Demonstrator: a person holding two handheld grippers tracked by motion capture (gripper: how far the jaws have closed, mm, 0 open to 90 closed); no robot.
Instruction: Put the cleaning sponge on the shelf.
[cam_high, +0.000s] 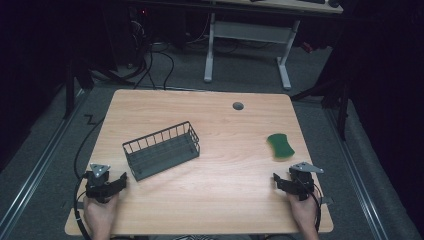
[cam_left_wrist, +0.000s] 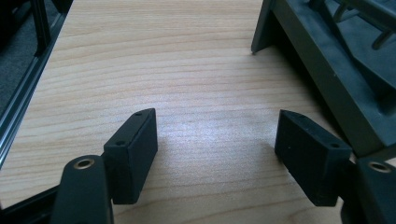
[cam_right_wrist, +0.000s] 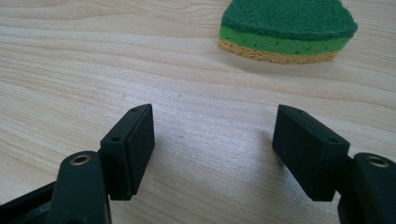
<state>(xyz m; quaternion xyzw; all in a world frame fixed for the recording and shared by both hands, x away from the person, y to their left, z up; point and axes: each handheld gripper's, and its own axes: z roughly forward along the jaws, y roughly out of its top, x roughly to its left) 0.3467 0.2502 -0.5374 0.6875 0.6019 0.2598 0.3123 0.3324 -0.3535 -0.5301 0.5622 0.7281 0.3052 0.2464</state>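
Probably best begun with the right gripper (cam_right_wrist: 212, 154), resting low at the near right edge of the table (cam_high: 220, 200) with jaws spread wide and nothing between them. Just ahead and slightly to the right lies the sponge (cam_right_wrist: 285, 30) — green on top, yellow beneath, flat on the wood, apart from the jaws. Calls for a short push forward with the jaws kept wide, straddling the narrow waist of the sponge, then a gentle squeeze; too firm and the foam will buckle and spring. Over at the near left sits the left gripper (cam_left_wrist: 215, 154), also gaping and empty, with the near corner of the basket (cam_high: 161, 150) just beside its right jaw. Likely destination, that basket — left of middle, set at a slant, open side up. Nothing stands between sponge and basket, only bare wood. Farther back, a grey grommet (cam_high: 238, 106) near the far edge; beyond that, a desk frame (cam_high: 247, 35) and cables (cam_high: 155, 65) on the floor.
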